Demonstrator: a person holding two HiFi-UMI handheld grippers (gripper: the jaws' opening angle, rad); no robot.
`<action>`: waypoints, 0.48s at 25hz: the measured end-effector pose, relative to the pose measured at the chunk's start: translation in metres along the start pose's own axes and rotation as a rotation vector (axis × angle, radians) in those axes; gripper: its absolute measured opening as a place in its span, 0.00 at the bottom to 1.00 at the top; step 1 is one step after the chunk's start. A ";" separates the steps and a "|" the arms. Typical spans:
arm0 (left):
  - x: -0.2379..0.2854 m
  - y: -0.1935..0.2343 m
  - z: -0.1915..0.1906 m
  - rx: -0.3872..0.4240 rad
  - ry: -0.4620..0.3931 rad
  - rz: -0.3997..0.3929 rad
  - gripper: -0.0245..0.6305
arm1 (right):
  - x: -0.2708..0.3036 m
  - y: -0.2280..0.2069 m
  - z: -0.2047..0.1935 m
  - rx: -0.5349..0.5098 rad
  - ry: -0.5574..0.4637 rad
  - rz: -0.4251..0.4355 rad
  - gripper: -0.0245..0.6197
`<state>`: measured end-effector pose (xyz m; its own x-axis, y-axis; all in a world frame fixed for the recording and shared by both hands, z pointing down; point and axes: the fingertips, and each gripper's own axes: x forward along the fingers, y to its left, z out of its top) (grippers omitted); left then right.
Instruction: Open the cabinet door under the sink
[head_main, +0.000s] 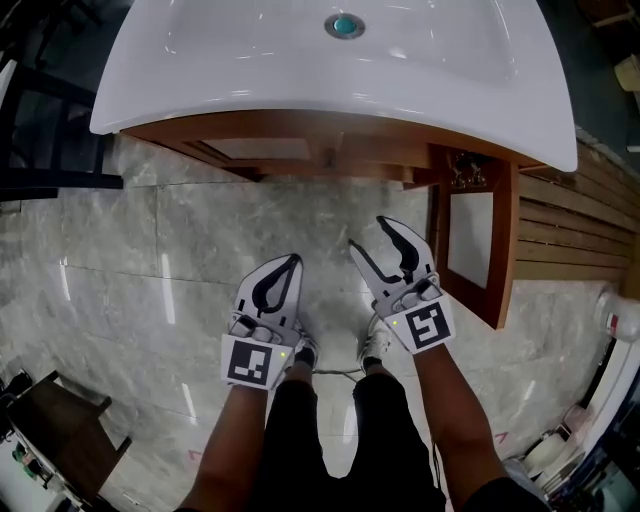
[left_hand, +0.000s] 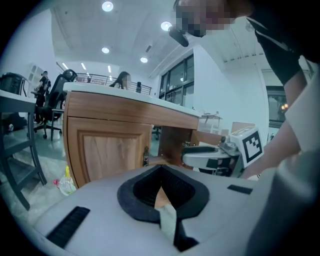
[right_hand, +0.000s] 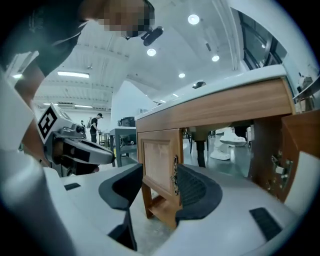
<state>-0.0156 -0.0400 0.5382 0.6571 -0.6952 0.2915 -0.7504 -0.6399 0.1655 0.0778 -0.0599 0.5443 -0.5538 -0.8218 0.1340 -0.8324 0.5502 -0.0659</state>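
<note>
You see one white sink (head_main: 250, 70) across the top of the frame, with one drain (head_main: 344, 26). Under it are two wooden cabinet doors: one shut door (left_hand: 107, 152) and one open door (head_main: 472, 245) at right. Mid-frame are two claws, the left claw (head_main: 293, 260) and the right claw (head_main: 368, 232). Two shoes (head_main: 376, 343) are at lower centre.

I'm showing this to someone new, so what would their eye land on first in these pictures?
A big white sink fills the top of the head view, on a wooden cabinet whose door at the picture's right stands swung open. Below, over the marble floor, the two grippers stand out: the left gripper shut, the right gripper open with nothing between its jaws.
</note>
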 end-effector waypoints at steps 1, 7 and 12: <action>0.000 0.004 0.003 -0.002 -0.006 0.006 0.07 | 0.011 -0.004 0.001 -0.001 0.003 0.010 0.37; -0.003 0.022 0.012 -0.019 -0.009 0.023 0.07 | 0.066 -0.025 -0.002 -0.030 0.052 0.053 0.45; -0.013 0.036 0.009 -0.019 -0.015 0.048 0.07 | 0.100 -0.034 0.000 -0.035 0.059 0.101 0.50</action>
<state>-0.0504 -0.0569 0.5315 0.6211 -0.7299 0.2852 -0.7822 -0.5996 0.1691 0.0505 -0.1604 0.5596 -0.6319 -0.7524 0.1862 -0.7707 0.6355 -0.0475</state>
